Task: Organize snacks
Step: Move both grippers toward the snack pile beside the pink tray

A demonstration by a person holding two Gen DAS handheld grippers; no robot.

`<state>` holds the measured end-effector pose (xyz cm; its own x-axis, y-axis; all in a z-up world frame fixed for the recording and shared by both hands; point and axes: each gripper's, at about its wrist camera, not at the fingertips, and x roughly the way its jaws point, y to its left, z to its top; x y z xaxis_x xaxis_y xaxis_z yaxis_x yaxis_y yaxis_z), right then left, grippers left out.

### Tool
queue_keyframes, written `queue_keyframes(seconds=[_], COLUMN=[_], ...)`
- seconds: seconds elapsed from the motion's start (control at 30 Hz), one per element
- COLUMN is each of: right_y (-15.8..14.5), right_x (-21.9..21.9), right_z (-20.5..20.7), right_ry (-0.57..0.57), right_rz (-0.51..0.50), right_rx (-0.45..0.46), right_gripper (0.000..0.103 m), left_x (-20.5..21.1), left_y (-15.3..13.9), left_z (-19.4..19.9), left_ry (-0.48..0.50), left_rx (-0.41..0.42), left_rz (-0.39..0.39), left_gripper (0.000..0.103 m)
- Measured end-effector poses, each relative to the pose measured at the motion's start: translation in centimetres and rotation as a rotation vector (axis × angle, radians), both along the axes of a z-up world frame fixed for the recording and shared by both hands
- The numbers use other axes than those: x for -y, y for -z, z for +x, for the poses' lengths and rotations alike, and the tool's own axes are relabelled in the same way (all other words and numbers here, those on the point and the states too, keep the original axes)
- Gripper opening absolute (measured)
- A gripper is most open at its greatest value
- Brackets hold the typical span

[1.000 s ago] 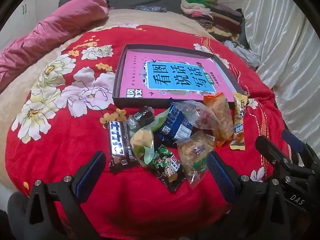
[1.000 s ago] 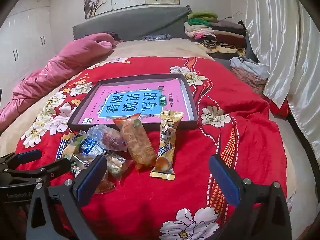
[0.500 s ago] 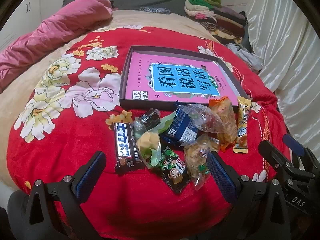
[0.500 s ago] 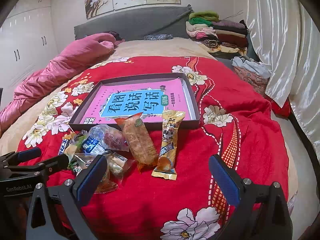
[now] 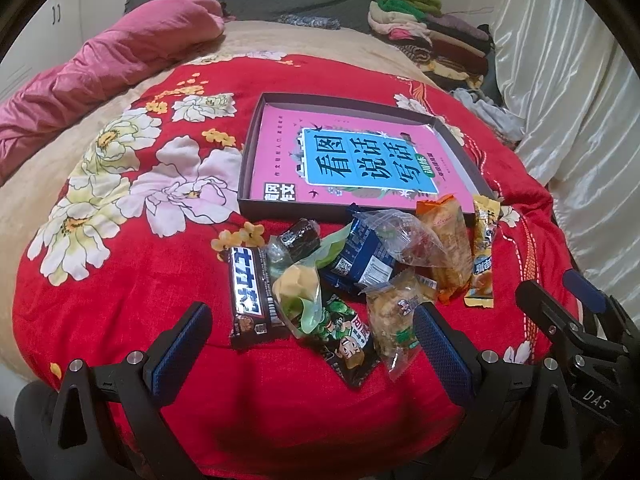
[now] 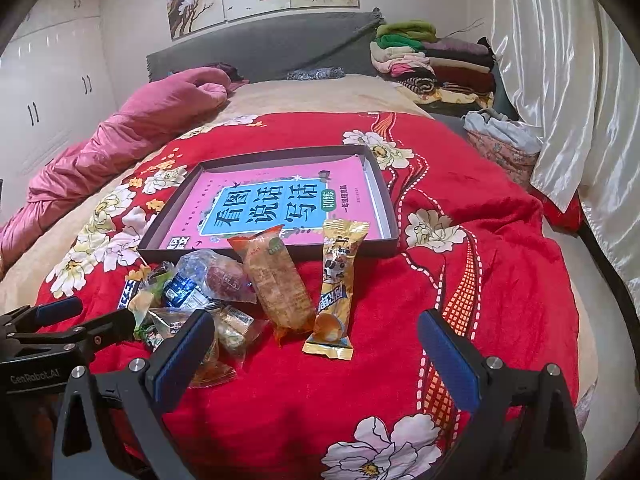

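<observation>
A pile of wrapped snacks lies on a red flowered blanket (image 5: 120, 280) in front of a shallow dark box (image 5: 256, 152) lined with a pink book. In the pile are a dark chocolate bar (image 5: 250, 294), a green cartoon packet (image 5: 346, 340), a blue packet (image 5: 360, 258), an orange packet (image 6: 278, 280) and a yellow stick packet (image 6: 336, 288). My left gripper (image 5: 312, 344) is open and empty, just short of the pile's near edge. My right gripper (image 6: 316, 346) is open and empty, near the yellow packet's lower end. The left gripper also shows in the right wrist view (image 6: 72, 320).
A rolled pink quilt (image 6: 120, 144) lies at the left of the bed. Folded clothes (image 6: 432, 64) are stacked at the back right. A white curtain (image 6: 568, 80) hangs along the right side. The bed's front edge is just below the grippers.
Both grippers have eased a little closer to the snack pile and box. Both stay open and empty, and the snacks have not moved.
</observation>
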<state>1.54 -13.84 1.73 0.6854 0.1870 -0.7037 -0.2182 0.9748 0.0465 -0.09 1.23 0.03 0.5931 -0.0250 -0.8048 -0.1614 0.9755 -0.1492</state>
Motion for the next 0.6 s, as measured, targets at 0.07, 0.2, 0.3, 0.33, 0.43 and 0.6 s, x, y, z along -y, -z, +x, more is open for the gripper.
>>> queue_keyframes(seconds=[0.07,0.2,0.3,0.33,0.43,0.6], right_y=[0.03,0.01,-0.03,-0.02,-0.04,0.14], right_x=[-0.01,0.16,0.30,0.27,0.28,0.44], right_z=[0.01,0.12,0.31,0.33,0.31,0.55], right_ry=[0.001,0.004,0.006,0.007,0.007,0.008], right_rz=[0.001,0.008,0.015,0.016,0.014,0.026], right_rx=[-0.001,-0.006,-0.009,-0.010,-0.008,-0.016], right_gripper=[0.103,0.103,0.103,0.103,0.103,0.103], left_x=[0.04,-0.01,-0.01,-0.05,-0.12,-0.55], left_y=[0.02,0.05,0.03,0.04,0.09,0.26], left_z=[-0.03,-0.11,-0.17,-0.16,-0.15,-0.05], left_ry=[0.000,-0.001,-0.002,-0.001,-0.002,-0.008], left_rx=[0.000,-0.001,-0.002,-0.001,-0.001,-0.009], left_rz=[0.000,-0.003,-0.004,-0.005,-0.008,-0.013], left_gripper=[0.100,0.100,0.100,0.100,0.100,0.100])
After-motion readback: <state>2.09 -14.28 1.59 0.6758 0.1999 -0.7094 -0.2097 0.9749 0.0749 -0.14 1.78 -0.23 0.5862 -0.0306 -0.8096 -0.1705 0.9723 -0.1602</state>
